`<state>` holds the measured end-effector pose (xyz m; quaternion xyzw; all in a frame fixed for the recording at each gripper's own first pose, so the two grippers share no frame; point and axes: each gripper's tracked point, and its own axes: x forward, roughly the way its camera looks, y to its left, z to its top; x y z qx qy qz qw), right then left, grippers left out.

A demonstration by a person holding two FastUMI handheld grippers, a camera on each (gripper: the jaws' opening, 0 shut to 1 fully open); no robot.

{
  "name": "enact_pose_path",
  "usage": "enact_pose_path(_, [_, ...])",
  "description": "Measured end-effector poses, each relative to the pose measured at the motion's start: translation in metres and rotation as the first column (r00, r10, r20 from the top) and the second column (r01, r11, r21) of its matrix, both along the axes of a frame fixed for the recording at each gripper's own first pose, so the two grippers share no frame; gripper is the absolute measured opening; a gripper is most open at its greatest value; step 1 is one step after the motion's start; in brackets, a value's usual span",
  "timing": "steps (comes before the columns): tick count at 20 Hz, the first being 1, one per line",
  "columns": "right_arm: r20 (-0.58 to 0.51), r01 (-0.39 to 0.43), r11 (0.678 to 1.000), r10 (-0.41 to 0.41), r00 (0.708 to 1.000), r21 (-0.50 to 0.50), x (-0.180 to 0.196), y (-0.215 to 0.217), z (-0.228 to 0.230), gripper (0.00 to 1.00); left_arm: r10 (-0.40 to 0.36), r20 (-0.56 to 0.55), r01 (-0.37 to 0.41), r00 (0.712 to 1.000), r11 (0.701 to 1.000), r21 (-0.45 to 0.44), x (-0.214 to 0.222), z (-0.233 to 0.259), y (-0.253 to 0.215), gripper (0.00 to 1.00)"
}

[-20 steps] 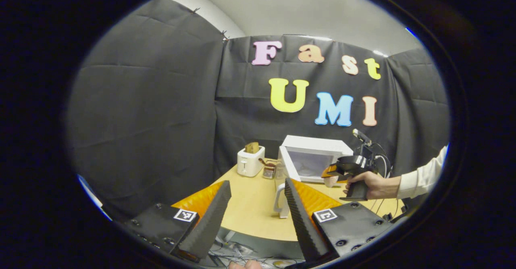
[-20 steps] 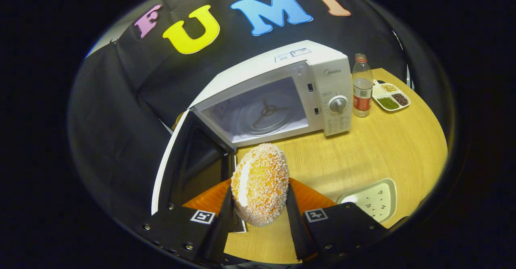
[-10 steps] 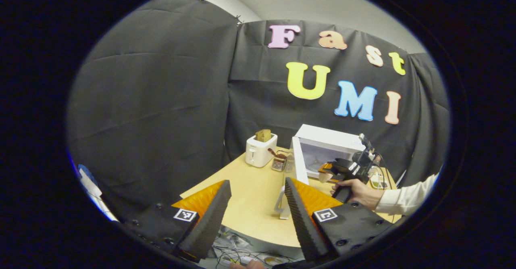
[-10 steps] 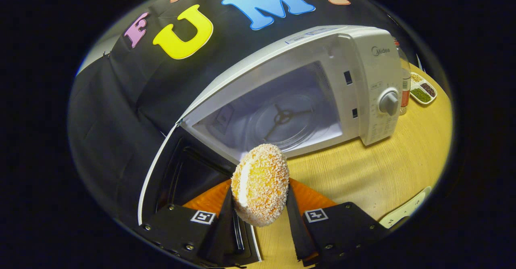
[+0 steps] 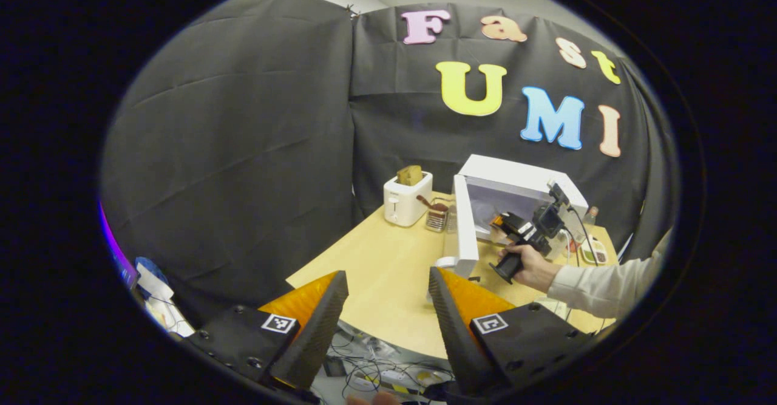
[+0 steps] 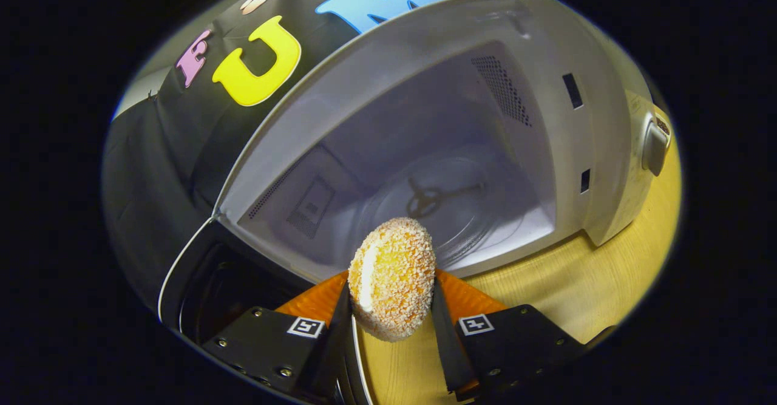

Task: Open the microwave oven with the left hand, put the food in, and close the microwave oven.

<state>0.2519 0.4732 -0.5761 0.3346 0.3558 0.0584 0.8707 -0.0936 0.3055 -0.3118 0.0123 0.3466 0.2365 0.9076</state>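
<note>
In the right gripper view my right gripper (image 6: 391, 308) is shut on a round crumb-coated bun (image 6: 393, 277), held on edge just in front of the white microwave's (image 6: 461, 59) open cavity. A glass turntable (image 6: 449, 207) lies on the cavity floor. The dark-lined door (image 6: 200, 277) hangs open at the lower left. In the left gripper view my left gripper (image 5: 385, 320) is open and holds nothing, back from the table's near edge. Farther off, the microwave (image 5: 516, 189) stands with its door (image 5: 464, 226) swung out, and a hand (image 5: 534, 268) holds the right gripper (image 5: 513, 226) at the opening.
A white toaster (image 5: 408, 201) with bread in it and a small wire basket (image 5: 437, 218) stand left of the microwave on the wooden table (image 5: 376, 271). A bottle (image 5: 590, 214) and a small tray (image 5: 592, 253) sit to its right. Cables (image 5: 376, 377) hang below the table edge.
My right gripper has carried the bun forward from over the table to the mouth of the microwave cavity. My left gripper has drawn back and tilted a little, staying open.
</note>
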Motion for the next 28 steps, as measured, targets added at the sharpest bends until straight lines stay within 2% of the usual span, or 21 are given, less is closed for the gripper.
enact_pose_path(1, [0.027, 0.025, 1.0, -0.025, 0.999, -0.008, 0.006, -0.004, 0.0, 0.65, 0.003, -0.01, -0.003, 1.0, 1.0, -0.002, -0.001, -0.003, -0.001, 0.85])
enact_pose_path(2, [0.042, 0.045, 0.999, -0.044, 0.998, -0.013, 0.012, -0.006, 0.0, 0.65, 0.006, -0.019, -0.006, 1.0, 1.0, -0.007, -0.001, -0.005, -0.002, 0.85])
enact_pose_path(3, [0.056, 0.064, 0.998, -0.063, 0.996, -0.019, 0.015, -0.006, 0.0, 0.62, 0.011, -0.028, -0.011, 1.0, 1.0, -0.01, -0.001, -0.008, -0.002, 0.85])
enact_pose_path(5, [0.082, 0.105, 0.994, -0.102, 0.991, -0.031, 0.027, -0.01, -0.003, 0.65, 0.017, -0.037, -0.018, 0.999, 1.0, -0.019, 0.0, -0.011, -0.002, 0.85])
enact_pose_path(6, [0.083, 0.129, 0.991, -0.125, 0.989, -0.039, 0.031, -0.012, -0.006, 0.65, 0.02, -0.046, -0.021, 0.999, 1.0, -0.023, -0.001, -0.013, -0.002, 0.9])
enact_pose_path(7, [0.087, 0.152, 0.988, -0.149, 0.985, -0.034, 0.035, -0.013, -0.007, 0.65, 0.02, -0.056, -0.022, 0.998, 0.999, -0.024, -0.002, -0.015, -0.002, 0.9])
enact_pose_path(8, [0.09, 0.173, 0.985, -0.17, 0.981, -0.026, 0.039, -0.013, -0.007, 0.65, 0.018, -0.061, -0.019, 0.998, 1.0, -0.022, -0.001, -0.016, -0.001, 0.85])
enact_pose_path(9, [0.095, 0.192, 0.981, -0.19, 0.977, -0.014, 0.043, -0.011, -0.007, 0.65, 0.014, -0.067, -0.016, 0.998, 1.0, -0.021, -0.002, -0.016, -0.001, 0.9])
enact_pose_path(13, [0.09, 0.257, 0.966, -0.255, 0.963, -0.015, 0.053, -0.012, -0.019, 0.65, 0.02, -0.08, -0.022, 0.997, 0.999, -0.027, -0.001, -0.022, -0.001, 0.88])
enact_pose_path(14, [0.09, 0.269, 0.963, -0.267, 0.96, -0.017, 0.056, -0.013, -0.02, 0.65, 0.023, -0.081, -0.025, 0.996, 0.999, -0.028, -0.001, -0.021, -0.002, 0.9])
enact_pose_path(15, [0.098, 0.279, 0.96, -0.276, 0.956, -0.017, 0.057, -0.013, -0.021, 0.65, 0.024, -0.086, -0.026, 0.996, 0.999, -0.026, -0.002, -0.022, -0.002, 0.9])
enact_pose_path(16, [0.106, 0.286, 0.958, -0.283, 0.953, -0.015, 0.06, -0.013, -0.021, 0.71, 0.024, -0.094, -0.026, 0.995, 0.999, -0.02, -0.003, -0.022, -0.002, 0.86])
enact_pose_path(18, [0.132, 0.293, 0.956, -0.288, 0.949, -0.024, 0.064, -0.014, -0.023, 0.7, 0.027, -0.1, -0.027, 0.995, 1.0, -0.002, -0.005, -0.017, -0.001, 0.85])
enact_pose_path(19, [0.139, 0.295, 0.955, -0.288, 0.948, -0.032, 0.065, -0.015, -0.024, 0.71, 0.03, -0.099, -0.03, 0.995, 1.0, 0.006, -0.006, -0.016, 0.001, 0.85])
enact_pose_path(20, [0.141, 0.295, 0.955, -0.286, 0.948, -0.044, 0.066, -0.015, -0.025, 0.71, 0.037, -0.097, -0.036, 0.995, 0.999, 0.013, -0.007, -0.014, 0.001, 0.9])
enact_pose_path(21, [0.147, 0.291, 0.955, -0.281, 0.948, -0.052, 0.067, -0.015, -0.024, 0.74, 0.045, -0.094, -0.044, 0.995, 0.999, 0.017, -0.01, -0.013, 0.002, 0.89])
enact_pose_path(26, [0.108, 0.29, 0.955, -0.282, 0.953, -0.064, 0.062, -0.017, -0.022, 0.78, 0.089, -0.066, -0.088, 0.994, 0.996, 0.019, -0.026, -0.005, 0.005, 0.86])
enact_pose_path(28, [0.086, 0.291, 0.956, -0.287, 0.954, -0.035, 0.06, -0.015, -0.014, 0.85, 0.097, -0.051, -0.096, 0.994, 0.995, 0.03, -0.031, 0.0, 0.007, 0.86])
